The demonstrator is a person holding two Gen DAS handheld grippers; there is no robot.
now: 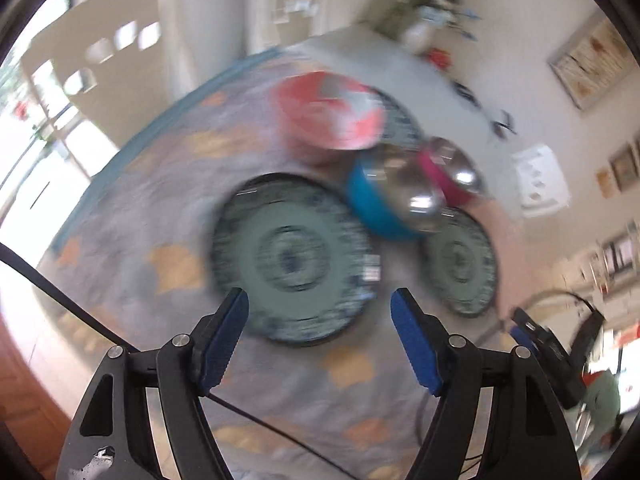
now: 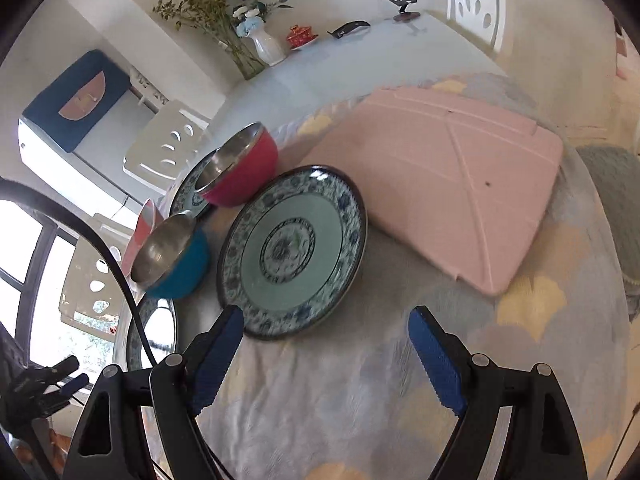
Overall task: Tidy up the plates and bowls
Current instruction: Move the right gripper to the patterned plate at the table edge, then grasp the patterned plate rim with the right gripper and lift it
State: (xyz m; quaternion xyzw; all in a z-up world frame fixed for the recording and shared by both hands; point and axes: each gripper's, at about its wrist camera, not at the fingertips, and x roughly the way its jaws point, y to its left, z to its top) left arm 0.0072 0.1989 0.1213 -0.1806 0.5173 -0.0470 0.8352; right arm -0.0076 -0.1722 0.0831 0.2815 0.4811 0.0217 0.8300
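- Lying flat on the patterned cloth (image 2: 320,400), face up: green plate (image 2: 291,252) with blue floral rim, just ahead of the right gripper (image 2: 326,354); round, so no long axis to report.
- Sitting just left of that plate, blue bowl (image 2: 176,256), steel-lined, mouth tilted toward upper left in the right view.
- Resting on a second plate (image 2: 188,192) behind it: red bowl (image 2: 240,168), steel-lined, mouth likewise tilted left.
- Showing partly at the lower left edge of the right view: third plate (image 2: 152,332); pink-and-white bowl (image 2: 146,224) partly hidden behind the blue bowl.
- Lying flat beyond the first plate's far right rim: pink tray (image 2: 448,184), long axis running from upper left to lower right.
- Held above the cloth, angled down: right gripper, fingers spread wide, empty.
- Aimed down at a large plate (image 1: 292,256): left gripper (image 1: 320,338), fingers spread wide, empty; view motion-blurred.
- Grouped beyond that plate in the left view: blue bowl (image 1: 376,208), red bowl (image 1: 452,180), pink-and-white bowl (image 1: 332,116), further plate (image 1: 460,264).
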